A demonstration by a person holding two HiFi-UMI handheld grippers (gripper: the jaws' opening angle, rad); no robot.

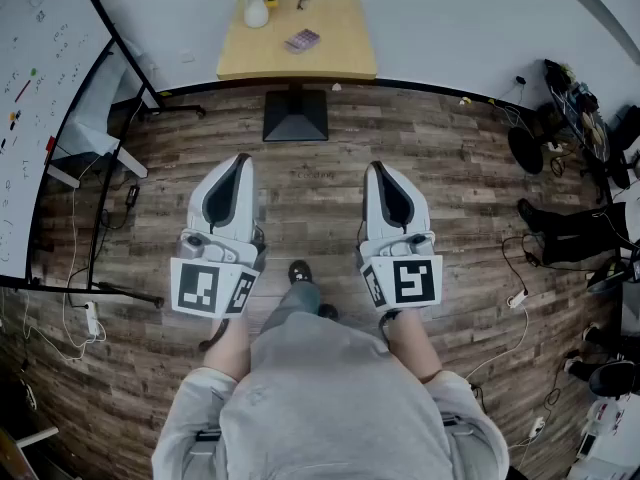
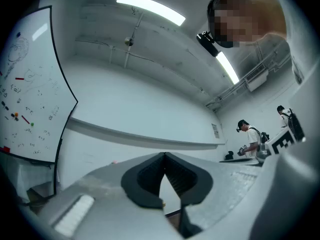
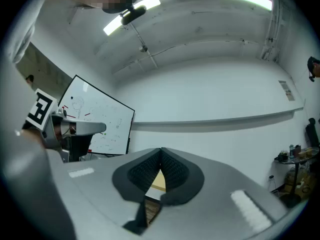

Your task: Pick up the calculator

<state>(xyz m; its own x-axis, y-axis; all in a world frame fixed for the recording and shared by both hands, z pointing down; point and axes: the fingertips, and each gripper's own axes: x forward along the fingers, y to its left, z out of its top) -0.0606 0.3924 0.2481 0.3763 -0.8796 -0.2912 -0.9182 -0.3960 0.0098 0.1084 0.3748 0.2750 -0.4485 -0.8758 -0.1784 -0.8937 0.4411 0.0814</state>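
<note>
The calculator [image 1: 303,40], a small dark purplish slab, lies flat on the light wooden table [image 1: 340,58] far ahead of me. My left gripper [image 1: 241,159] and right gripper [image 1: 377,167] are held side by side over the wooden floor, well short of the table, both pointing toward it. Each is shut with nothing between its jaws. In the left gripper view the left gripper [image 2: 164,156] shows its dark pads meeting at the tip. The right gripper [image 3: 161,152] looks the same in its own view, with a sliver of the table [image 3: 159,181] showing under the pads.
A white vase of flowers [image 1: 256,8] and a small dark item [image 1: 300,1] stand on the table's far left. A whiteboard [image 1: 35,108] on a stand is at the left. Cables, bags and gear [image 1: 575,108] clutter the floor at the right. Another person [image 2: 248,139] stands in the distance.
</note>
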